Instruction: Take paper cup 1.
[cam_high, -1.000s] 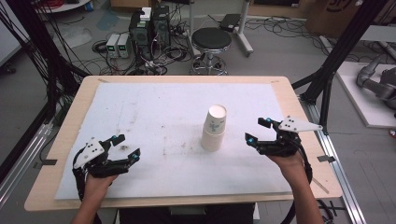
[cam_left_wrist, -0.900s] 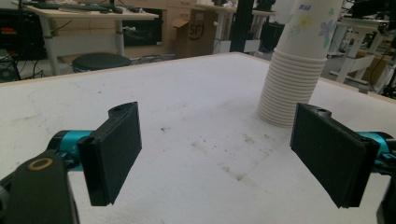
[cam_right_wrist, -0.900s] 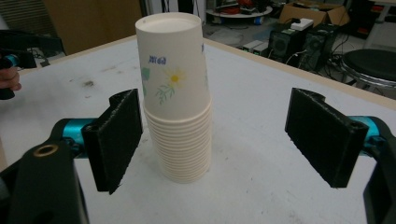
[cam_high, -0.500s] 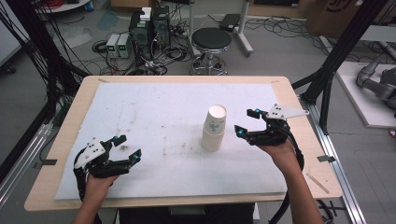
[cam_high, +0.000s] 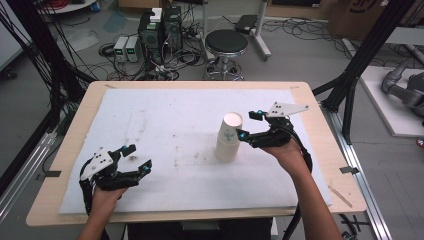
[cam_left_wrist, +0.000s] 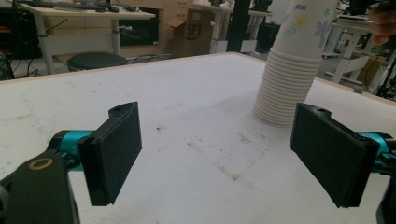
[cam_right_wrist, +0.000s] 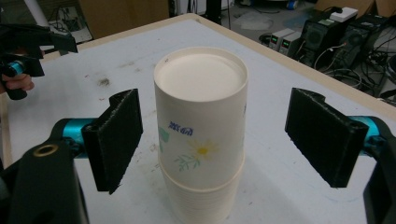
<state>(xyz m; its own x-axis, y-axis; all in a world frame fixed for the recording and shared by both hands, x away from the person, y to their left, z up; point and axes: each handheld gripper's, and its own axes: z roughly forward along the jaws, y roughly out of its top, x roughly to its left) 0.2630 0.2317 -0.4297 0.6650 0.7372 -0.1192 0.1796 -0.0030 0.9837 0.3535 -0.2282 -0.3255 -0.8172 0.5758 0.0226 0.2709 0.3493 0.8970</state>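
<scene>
The left tool (cam_high: 131, 159) rests released at seven o'clock on the counter (cam_high: 165, 125), unmoved. The right tool (cam_high: 250, 126), jaws spread and empty, has closed in from three o'clock. It now flanks the stack of paper cups (cam_high: 229, 137), upside down just right of centre.

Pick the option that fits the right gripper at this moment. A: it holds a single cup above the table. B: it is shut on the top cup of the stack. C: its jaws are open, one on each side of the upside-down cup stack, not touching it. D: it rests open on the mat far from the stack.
C: in the right gripper view the right gripper has its jaws spread, with gaps to the cup stack standing upside down between them.
</scene>
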